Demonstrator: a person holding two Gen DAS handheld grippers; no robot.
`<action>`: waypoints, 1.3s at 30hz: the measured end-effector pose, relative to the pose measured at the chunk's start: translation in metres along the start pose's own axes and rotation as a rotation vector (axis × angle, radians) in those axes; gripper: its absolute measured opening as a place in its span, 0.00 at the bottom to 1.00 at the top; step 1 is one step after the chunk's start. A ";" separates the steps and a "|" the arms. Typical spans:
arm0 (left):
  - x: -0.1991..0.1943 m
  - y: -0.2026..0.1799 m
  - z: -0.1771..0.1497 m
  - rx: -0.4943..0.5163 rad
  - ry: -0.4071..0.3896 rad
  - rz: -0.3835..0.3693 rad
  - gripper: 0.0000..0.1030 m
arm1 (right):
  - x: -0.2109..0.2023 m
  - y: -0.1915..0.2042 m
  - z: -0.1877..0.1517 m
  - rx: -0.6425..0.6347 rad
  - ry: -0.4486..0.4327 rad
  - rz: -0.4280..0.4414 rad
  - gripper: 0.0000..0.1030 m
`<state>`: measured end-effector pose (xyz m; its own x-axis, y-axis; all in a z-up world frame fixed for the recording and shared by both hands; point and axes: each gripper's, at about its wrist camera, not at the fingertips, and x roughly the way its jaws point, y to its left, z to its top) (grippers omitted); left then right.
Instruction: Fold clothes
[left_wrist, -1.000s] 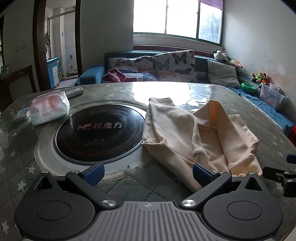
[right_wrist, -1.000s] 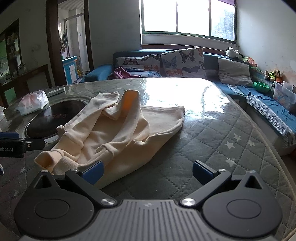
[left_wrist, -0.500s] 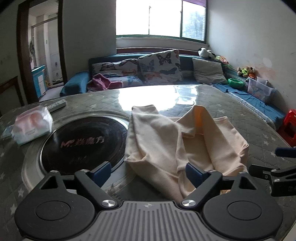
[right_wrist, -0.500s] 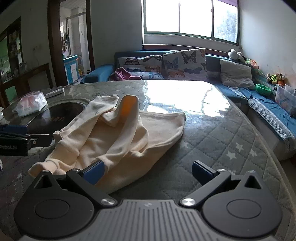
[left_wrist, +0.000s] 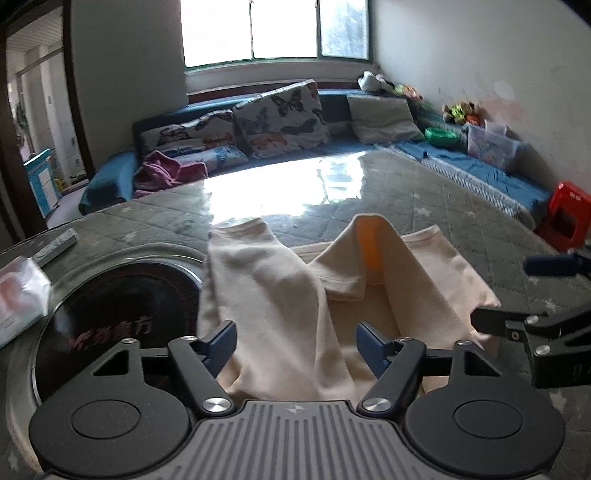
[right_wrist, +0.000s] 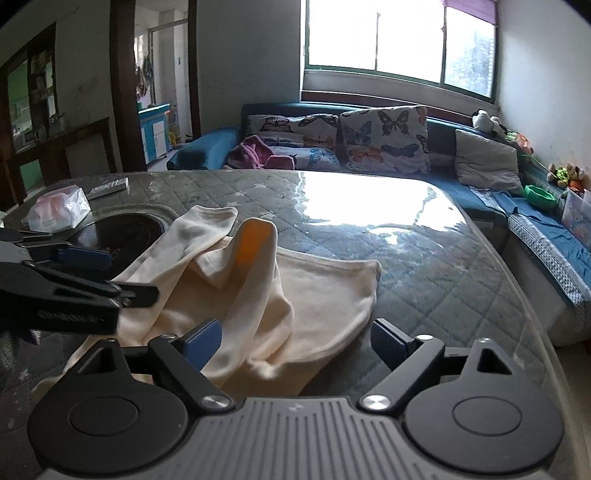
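Observation:
A cream garment (left_wrist: 303, 295) lies crumpled on the quilted table, one fold standing up with an orange lining showing (left_wrist: 369, 243). My left gripper (left_wrist: 295, 341) is open, its blue pads straddling the garment's near edge. Seen from the right wrist view, the same garment (right_wrist: 295, 295) spreads left of centre. My right gripper (right_wrist: 295, 339) is open over the garment's near right corner. The left gripper (right_wrist: 74, 280) shows at the left edge there. The right gripper (left_wrist: 532, 302) shows at the right edge of the left wrist view.
A round black cooktop (left_wrist: 122, 306) is set in the table beside the garment. A tissue pack (right_wrist: 59, 212) and a remote (right_wrist: 109, 188) lie at the far left. A blue sofa (right_wrist: 369, 140) with butterfly cushions runs behind the table (right_wrist: 443, 266); a red box (left_wrist: 565, 218) stands right.
Both grippers have moved forward and inward over the garment's near edge. The left view has swung right, so the cooktop sits further left. The garment itself has not shifted.

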<state>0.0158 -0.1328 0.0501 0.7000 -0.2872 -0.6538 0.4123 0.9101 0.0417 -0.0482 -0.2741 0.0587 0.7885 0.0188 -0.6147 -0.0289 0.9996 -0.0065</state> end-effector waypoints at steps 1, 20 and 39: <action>0.006 -0.001 0.002 0.006 0.011 -0.003 0.60 | 0.005 -0.001 0.003 -0.003 0.005 0.006 0.84; 0.027 0.009 0.001 0.012 0.047 -0.091 0.11 | 0.102 0.005 0.053 -0.083 0.101 0.096 0.52; 0.029 0.018 0.013 -0.012 0.028 -0.093 0.04 | 0.092 -0.003 0.054 -0.109 0.045 0.048 0.07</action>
<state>0.0508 -0.1287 0.0414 0.6427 -0.3621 -0.6751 0.4673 0.8836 -0.0291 0.0574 -0.2744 0.0450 0.7563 0.0627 -0.6512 -0.1340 0.9891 -0.0603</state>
